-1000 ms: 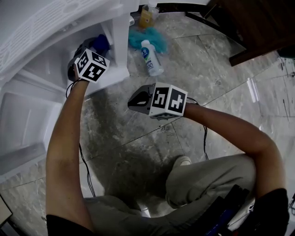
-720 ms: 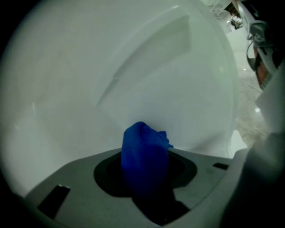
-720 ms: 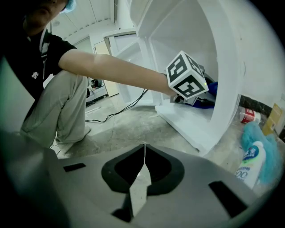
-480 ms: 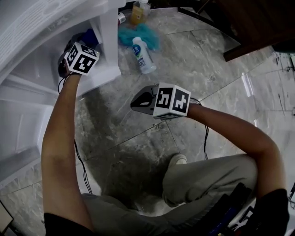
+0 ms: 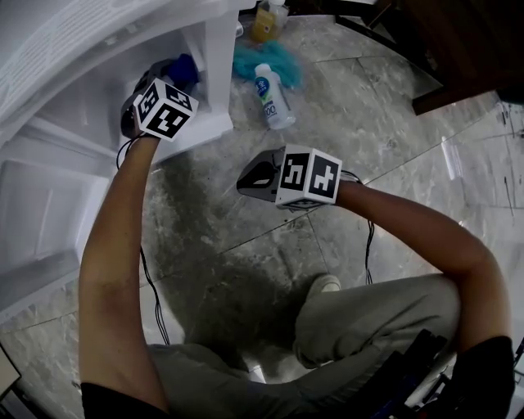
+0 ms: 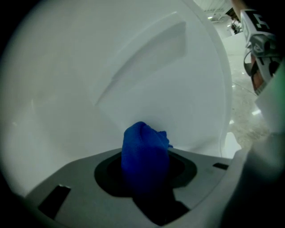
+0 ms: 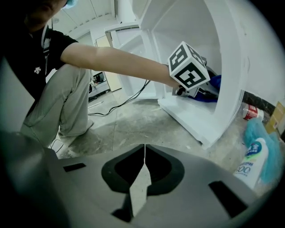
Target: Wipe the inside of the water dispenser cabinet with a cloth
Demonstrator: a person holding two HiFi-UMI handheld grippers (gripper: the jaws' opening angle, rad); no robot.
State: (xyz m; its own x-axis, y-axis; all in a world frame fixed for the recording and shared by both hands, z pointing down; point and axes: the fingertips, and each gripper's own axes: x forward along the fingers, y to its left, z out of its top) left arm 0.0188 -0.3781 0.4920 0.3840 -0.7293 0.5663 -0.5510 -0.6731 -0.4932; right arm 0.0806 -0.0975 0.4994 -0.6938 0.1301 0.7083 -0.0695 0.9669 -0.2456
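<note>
My left gripper (image 5: 172,83) reaches into the open white water dispenser cabinet (image 5: 214,74) and is shut on a bunched blue cloth (image 5: 183,69). In the left gripper view the blue cloth (image 6: 144,151) sticks out between the jaws of the left gripper (image 6: 145,167), close to the cabinet's white inner wall (image 6: 133,71). My right gripper (image 5: 243,182) hangs over the stone floor in front of the cabinet, shut and holding nothing. The right gripper view shows the right gripper (image 7: 144,149) with its jaws pressed together, and beyond it the left gripper's marker cube (image 7: 188,66) and the cloth (image 7: 215,83) inside the cabinet (image 7: 227,75).
A white plastic bottle (image 5: 273,96) lies on the floor beside a teal cloth (image 5: 264,59) just right of the cabinet, with a yellow bottle (image 5: 264,23) behind. The cabinet's door (image 5: 49,204) stands open at the left. Cables (image 5: 151,286) trail over the floor by the person's knees.
Only the head view has swayed left and back. Both grippers keep their places, the left still on the cloth inside the cabinet.
</note>
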